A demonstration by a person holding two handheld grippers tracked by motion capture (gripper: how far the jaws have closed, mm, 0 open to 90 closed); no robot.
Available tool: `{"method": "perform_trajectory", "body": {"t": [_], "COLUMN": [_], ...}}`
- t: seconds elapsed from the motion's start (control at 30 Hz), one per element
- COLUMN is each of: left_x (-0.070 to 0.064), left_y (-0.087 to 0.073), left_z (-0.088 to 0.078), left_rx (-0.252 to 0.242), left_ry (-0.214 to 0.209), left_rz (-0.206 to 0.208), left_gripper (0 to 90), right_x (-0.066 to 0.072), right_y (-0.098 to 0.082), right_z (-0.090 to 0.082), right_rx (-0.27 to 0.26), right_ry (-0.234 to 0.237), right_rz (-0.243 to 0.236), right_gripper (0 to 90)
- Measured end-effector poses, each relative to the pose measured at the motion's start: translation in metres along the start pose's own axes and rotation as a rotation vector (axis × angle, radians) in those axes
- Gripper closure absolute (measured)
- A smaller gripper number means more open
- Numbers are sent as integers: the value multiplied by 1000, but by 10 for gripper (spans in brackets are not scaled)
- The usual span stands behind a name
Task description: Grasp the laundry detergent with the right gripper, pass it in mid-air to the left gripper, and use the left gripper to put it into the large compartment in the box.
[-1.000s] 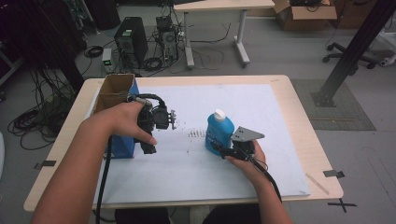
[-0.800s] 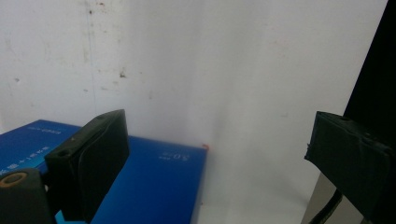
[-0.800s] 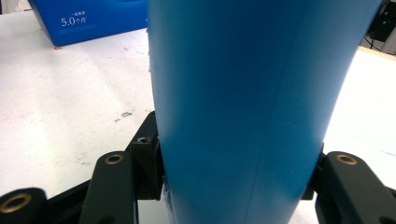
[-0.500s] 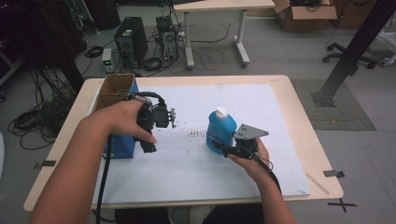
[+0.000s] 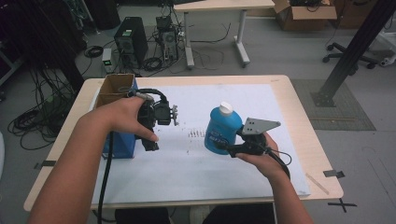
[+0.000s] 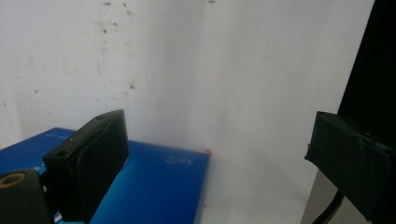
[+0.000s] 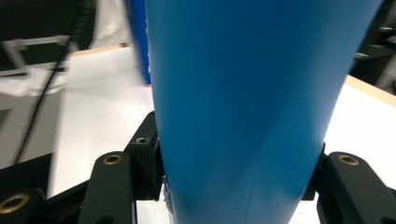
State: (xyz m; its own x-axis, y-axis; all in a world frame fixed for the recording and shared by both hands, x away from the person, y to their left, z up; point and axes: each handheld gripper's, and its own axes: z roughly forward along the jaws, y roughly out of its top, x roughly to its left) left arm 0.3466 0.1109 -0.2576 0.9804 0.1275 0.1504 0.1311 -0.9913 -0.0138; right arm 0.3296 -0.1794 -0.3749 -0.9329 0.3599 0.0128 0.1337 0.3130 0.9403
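The blue bottle (image 5: pixel 220 131) with a white cap stands upright near the table's (image 5: pixel 299 116) middle, clamped low by the right gripper (image 5: pixel 233 148) from four o'clock, probably for carrying. At nine o'clock, the left gripper (image 5: pixel 161 122) hovers, jaws apart, above the blue box (image 6: pixel 154 186).
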Motion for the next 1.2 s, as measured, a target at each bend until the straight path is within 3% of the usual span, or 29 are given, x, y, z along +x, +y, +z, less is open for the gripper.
{"method": "perform_trajectory", "body": {"t": [0.03, 0.13, 0.2, 0.67, 0.9, 1.2], "left_x": [0, -1, -2, -9, -13, -16], "left_y": [0, 1, 2, 8, 14, 21], "left_z": [-1, -3, -4, -11, -13, -17], "left_rx": [-2, -4, -9, -32, -36, -40], "left_ry": [0, -1, -2, -14, -21, -24], "left_rz": [1, 3, 6, 28, 44, 58], "left_gripper": [57, 57, 57, 57, 57, 54], "right_x": [3, 6, 9, 15, 17, 23], "right_y": [2, 3, 1, -15, -19, -18], "right_z": [0, 2, 6, 23, 36, 50], "right_rx": [7, 19, 35, 72, 80, 80], "right_ry": [39, 68, 112, 269, 304, 314], "right_rz": [-12, -29, -44, -66, -71, -84], "right_gripper": [432, 432, 432, 432, 431, 429]}}
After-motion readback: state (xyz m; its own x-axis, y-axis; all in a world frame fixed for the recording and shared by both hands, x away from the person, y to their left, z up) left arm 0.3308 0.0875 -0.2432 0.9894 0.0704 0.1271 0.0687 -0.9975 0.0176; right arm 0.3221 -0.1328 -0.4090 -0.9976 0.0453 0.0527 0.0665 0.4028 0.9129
